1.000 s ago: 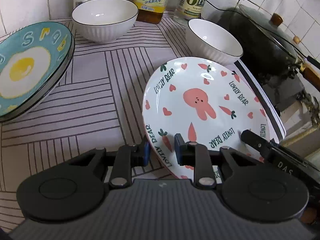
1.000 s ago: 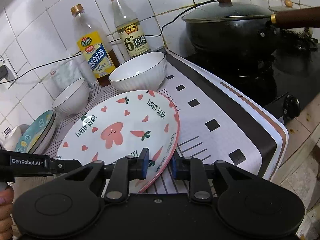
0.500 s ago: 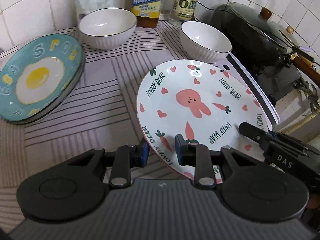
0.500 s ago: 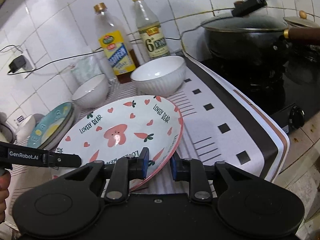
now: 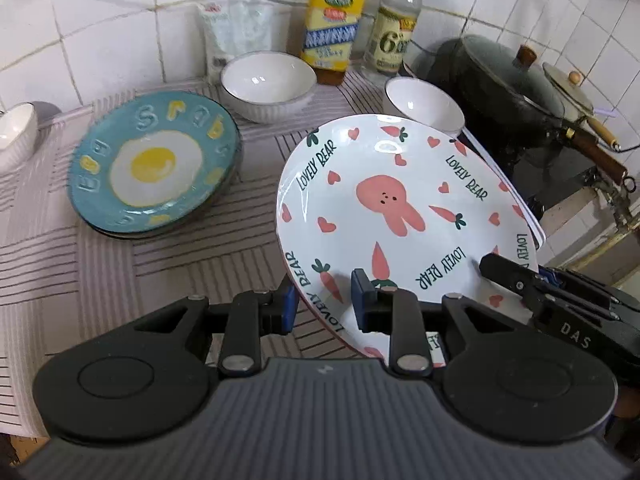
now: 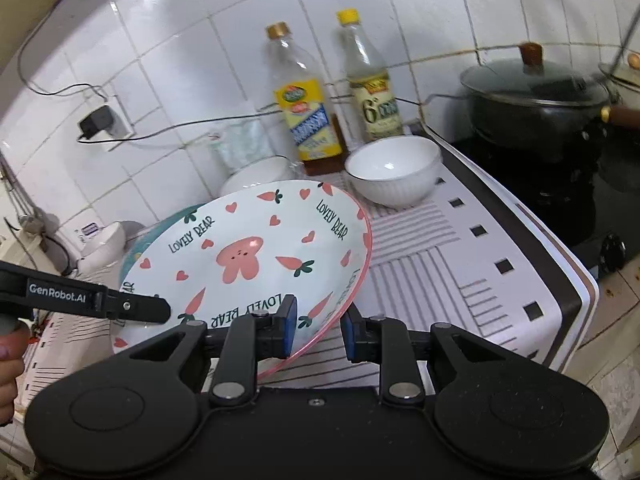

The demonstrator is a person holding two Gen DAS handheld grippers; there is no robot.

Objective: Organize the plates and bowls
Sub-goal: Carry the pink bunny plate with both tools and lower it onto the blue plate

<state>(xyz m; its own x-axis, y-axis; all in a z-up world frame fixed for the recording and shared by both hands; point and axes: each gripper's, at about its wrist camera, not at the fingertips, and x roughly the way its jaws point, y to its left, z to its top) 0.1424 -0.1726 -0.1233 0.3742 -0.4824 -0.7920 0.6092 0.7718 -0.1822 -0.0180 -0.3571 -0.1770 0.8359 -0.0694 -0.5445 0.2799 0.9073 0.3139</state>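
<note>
A white "Lovely Bear" plate (image 5: 400,200) with a pink rabbit is held in the air, tilted, above the counter. My left gripper (image 5: 322,306) is shut on its near left rim. My right gripper (image 6: 318,330) is shut on its near right rim (image 6: 348,280); the plate (image 6: 256,248) fills the middle of the right wrist view. A teal egg plate (image 5: 154,168) tops a small stack at left. Two white ribbed bowls (image 5: 268,84) (image 5: 424,108) stand behind; the right one also shows in the right wrist view (image 6: 394,170).
Two bottles (image 5: 334,28) (image 5: 394,36) stand against the tiled wall. A black lidded pot (image 5: 508,84) sits on the stove at right. Another white bowl (image 5: 14,132) is at the far left. A striped mat (image 5: 120,272) covers the counter.
Both grippers have lifted the bear plate higher off the counter and tilted it. The view has pulled back and up, showing more of the wall and the egg plate.
</note>
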